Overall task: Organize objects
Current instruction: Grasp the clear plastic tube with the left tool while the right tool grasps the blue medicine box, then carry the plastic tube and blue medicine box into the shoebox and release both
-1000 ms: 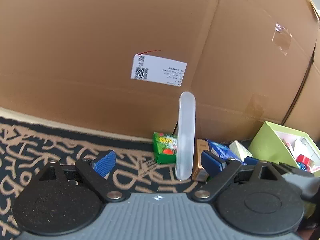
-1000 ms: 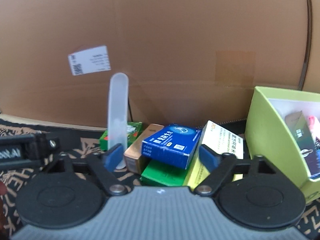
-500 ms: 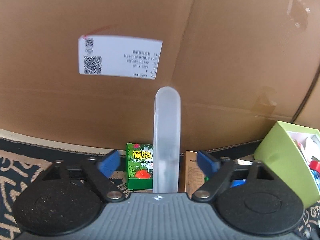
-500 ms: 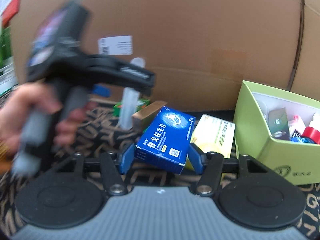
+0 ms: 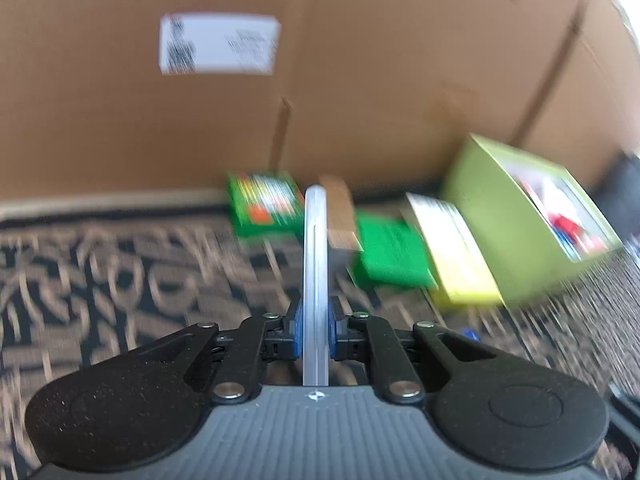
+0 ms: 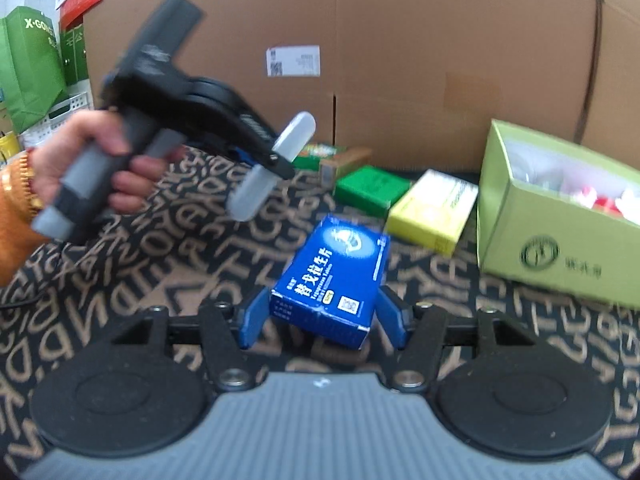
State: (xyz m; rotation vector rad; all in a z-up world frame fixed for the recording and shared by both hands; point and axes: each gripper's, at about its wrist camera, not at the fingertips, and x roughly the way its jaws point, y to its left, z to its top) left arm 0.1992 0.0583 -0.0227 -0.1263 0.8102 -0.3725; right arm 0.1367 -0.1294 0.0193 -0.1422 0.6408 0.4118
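Note:
My left gripper (image 5: 315, 334) is shut on a long translucent white plastic case (image 5: 315, 264), which sticks out forward between the blue pads. In the right wrist view the same case (image 6: 276, 164) hangs tilted in the air, held by the left gripper (image 6: 256, 162) in a person's hand (image 6: 92, 164). My right gripper (image 6: 322, 318) is shut on a blue medicine box (image 6: 334, 276), lifted above the patterned mat. A light green open box (image 6: 560, 216) with small items stands at the right.
On the mat by a big cardboard box (image 6: 400, 60) lie a green carton (image 6: 370, 188), a yellow box (image 6: 434, 212), a brown box (image 6: 346, 162) and a green printed box (image 5: 264, 206). Green bags (image 6: 32, 56) stand far left.
The left gripper closed on the white case and lifted it off the mat. The right gripper pulled back from the pile, carrying the blue box away from the other cartons.

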